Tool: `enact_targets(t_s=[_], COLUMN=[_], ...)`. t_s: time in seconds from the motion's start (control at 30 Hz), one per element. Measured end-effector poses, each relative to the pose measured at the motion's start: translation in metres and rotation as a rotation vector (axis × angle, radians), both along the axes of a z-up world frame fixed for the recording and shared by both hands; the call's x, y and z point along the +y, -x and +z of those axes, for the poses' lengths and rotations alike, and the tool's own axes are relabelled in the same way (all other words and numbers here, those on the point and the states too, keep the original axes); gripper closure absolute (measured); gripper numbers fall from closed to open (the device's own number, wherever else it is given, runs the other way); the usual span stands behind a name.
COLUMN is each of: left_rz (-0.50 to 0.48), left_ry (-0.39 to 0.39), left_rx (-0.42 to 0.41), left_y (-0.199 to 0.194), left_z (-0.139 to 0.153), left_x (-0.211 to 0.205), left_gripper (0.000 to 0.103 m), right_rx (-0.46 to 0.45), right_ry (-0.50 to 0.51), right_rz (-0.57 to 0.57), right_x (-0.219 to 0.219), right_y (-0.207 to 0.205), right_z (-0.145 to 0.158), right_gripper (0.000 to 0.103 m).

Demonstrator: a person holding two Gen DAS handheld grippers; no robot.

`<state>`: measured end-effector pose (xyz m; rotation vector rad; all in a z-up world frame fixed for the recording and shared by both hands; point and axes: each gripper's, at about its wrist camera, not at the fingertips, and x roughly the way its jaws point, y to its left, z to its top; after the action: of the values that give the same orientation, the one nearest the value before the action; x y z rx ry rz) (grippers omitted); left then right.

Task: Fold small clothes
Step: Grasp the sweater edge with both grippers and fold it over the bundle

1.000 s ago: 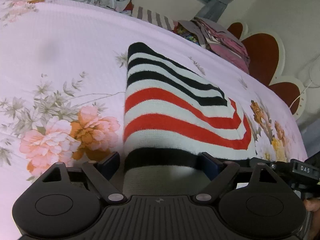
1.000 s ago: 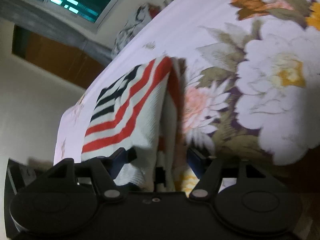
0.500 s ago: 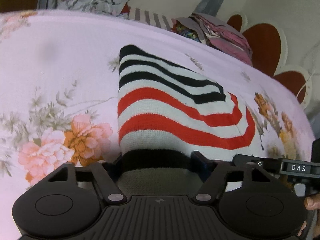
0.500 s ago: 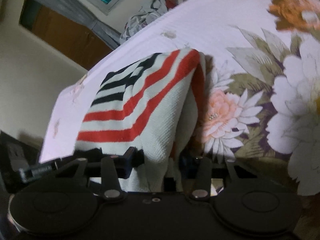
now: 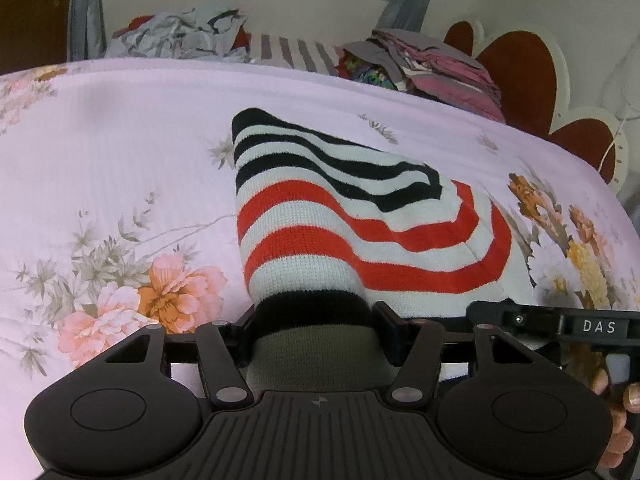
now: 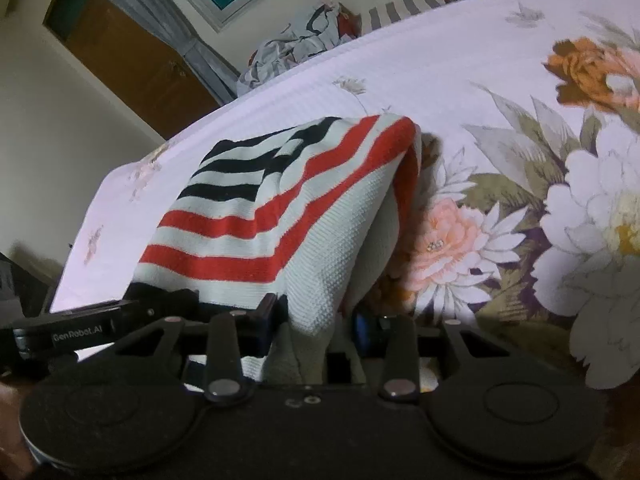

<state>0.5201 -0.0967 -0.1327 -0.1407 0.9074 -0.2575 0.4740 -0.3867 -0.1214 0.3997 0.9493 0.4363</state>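
Observation:
A knit garment [image 5: 360, 232] in white with black and red stripes lies on the floral bedsheet [image 5: 100, 160]. Its near black hem is bunched between the fingers of my left gripper [image 5: 314, 330], whose jaws are closing and pressing on it. In the right wrist view the same garment [image 6: 256, 216] is tented up off the sheet. Its near white corner sits inside my right gripper [image 6: 316, 320], whose jaws are also closing on the fabric. The right gripper's side [image 5: 560, 324] shows just right of the left one, with a hand [image 5: 624, 400] behind it.
A crumpled clothes pile [image 5: 180, 36] and a folded stack [image 5: 432, 68] sit at the bed's far edge. A scalloped red headboard [image 5: 520, 72] rises at the right. A wooden door [image 6: 132, 60] and a window stand beyond. Bare sheet surrounds the garment.
Both pairs of jaws have narrowed onto the garment's near edge, bunching the hem. The near edge has risen a little off the sheet, and both views have rolled.

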Motion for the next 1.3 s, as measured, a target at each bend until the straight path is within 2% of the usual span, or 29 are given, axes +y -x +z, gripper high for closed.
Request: enact_targets(t_s=[0.3,0.43,0.6,0.67,0.73,0.83,0.9,0.93,0.97,1.03,1.1,1.13,1.2,1.23,1.27,1.3], left_rz=[-0.055,-0.060,-0.048,-0.037,-0.046,-0.067,-0.037,-0.024,-0.023,-0.058,-0.107,-0.131,-0.141,-0.153,-0.165,-0.175], left_ry=[0.044,0.050,0.033,0.020,0.015,0.008,0.025,0.063,0.118,0.226,0.316,0.337,0.302,0.293,0.301,0.309], left_rx=[-0.035,-0.068,-0.091,-0.096,-0.076,-0.076,-0.101,-0.106,-0.104,-0.066,-0.026,0.005,0.041,0.065,0.094,0.128], left_y=[0.008,0.016,0.021,0.020,0.017,0.018,0.020,0.018,0.017,0.010,0.000,-0.008,-0.020,-0.026,-0.031,-0.035], left_z=[0.015,0.027,0.040,0.042,0.041,0.037,0.034,0.031,0.026,0.014,0.002,-0.005,-0.017,-0.024,-0.030,-0.038], left_x=[0.023,0.056,0.125,0.157,0.185,0.218,0.242,0.253,0.262,0.268,0.260,0.253,0.233,0.225,0.220,0.213], left_gripper=[0.051,0.052,0.057,0.065,0.082,0.082,0.054,0.024,0.018,0.018,0.018,0.018,0.018,0.018,0.018,0.018], right_rx=[-0.058,-0.083,-0.120,-0.132,-0.129,-0.146,-0.137,-0.131,-0.125,-0.085,-0.021,-0.001,0.025,0.033,0.047,0.068], right_ry=[0.066,0.083,0.090,0.091,0.109,0.169,0.168,0.172,0.183,0.173,0.105,0.053,-0.083,-0.123,-0.129,-0.124], right_rz=[-0.014,0.002,0.033,0.061,0.081,0.082,0.040,0.012,-0.017,-0.062,-0.116,-0.135,-0.174,-0.188,-0.198,-0.190], right_x=[0.030,0.059,0.123,0.154,0.180,0.210,0.204,0.196,0.186,0.160,0.134,0.123,0.106,0.102,0.101,0.102], right_y=[0.013,0.021,0.024,0.022,0.019,0.021,0.025,0.029,0.034,0.044,0.049,0.051,0.050,0.049,0.046,0.041], right_z=[0.030,0.042,0.056,0.058,0.058,0.053,0.050,0.048,0.047,0.037,0.019,0.010,-0.003,-0.007,-0.012,-0.017], right_gripper=[0.069,0.070,0.070,0.070,0.070,0.069,0.069,0.070,0.070,0.070,0.070,0.070,0.067,0.061,0.051,0.046])
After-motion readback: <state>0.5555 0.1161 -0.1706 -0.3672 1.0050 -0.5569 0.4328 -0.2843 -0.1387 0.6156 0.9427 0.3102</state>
